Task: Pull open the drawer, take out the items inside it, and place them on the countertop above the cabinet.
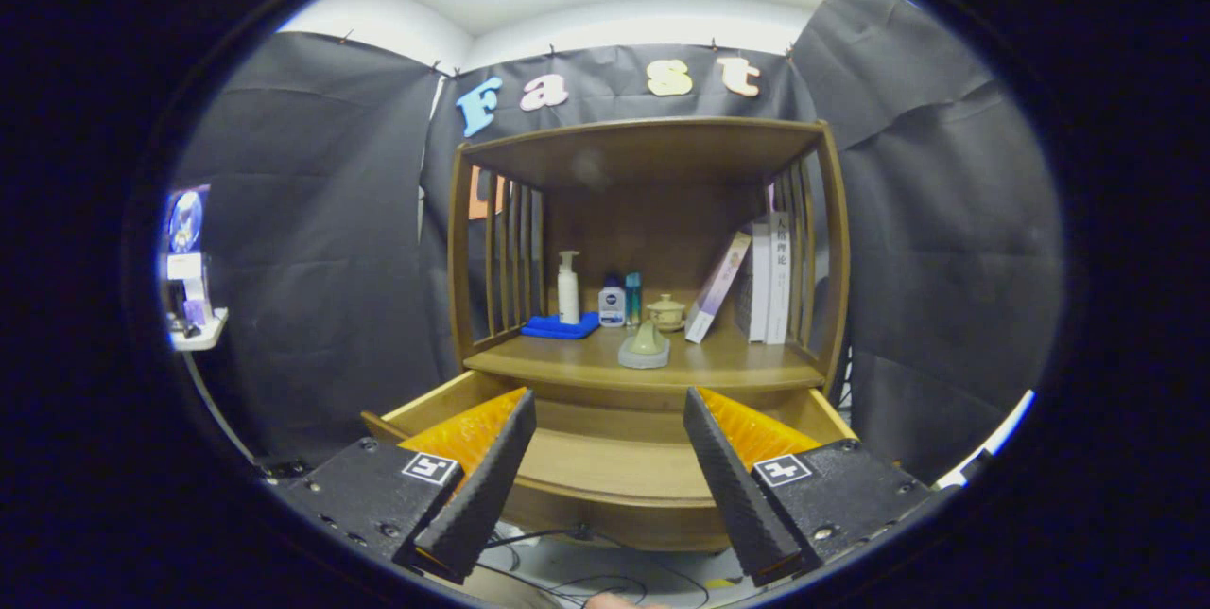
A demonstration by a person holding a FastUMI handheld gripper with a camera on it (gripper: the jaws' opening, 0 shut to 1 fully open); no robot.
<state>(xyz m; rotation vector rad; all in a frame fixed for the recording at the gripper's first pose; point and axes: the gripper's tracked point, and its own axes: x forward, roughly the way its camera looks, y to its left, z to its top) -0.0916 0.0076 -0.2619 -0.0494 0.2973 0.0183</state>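
Note:
The wooden cabinet's drawer [605, 462] stands pulled out below the countertop [728, 365], and the part of its floor I can see between the fingers is bare wood. My gripper [610, 410] hovers above the drawer's front half, open, with nothing between its two black ribbed fingers [492, 477]. On the countertop just beyond the fingers sits a small greenish lidded item on a grey base [645, 346]. The drawer's left and right sides are hidden behind the fingers.
Further back on the countertop stand a white pump bottle [567, 287] on a blue cloth [560, 327], a small white-and-blue bottle [612, 305], a teal bottle [632, 298], a lidded cup [665, 311] and leaning books [747, 283]. Cables [558, 571] lie on the floor below the drawer.

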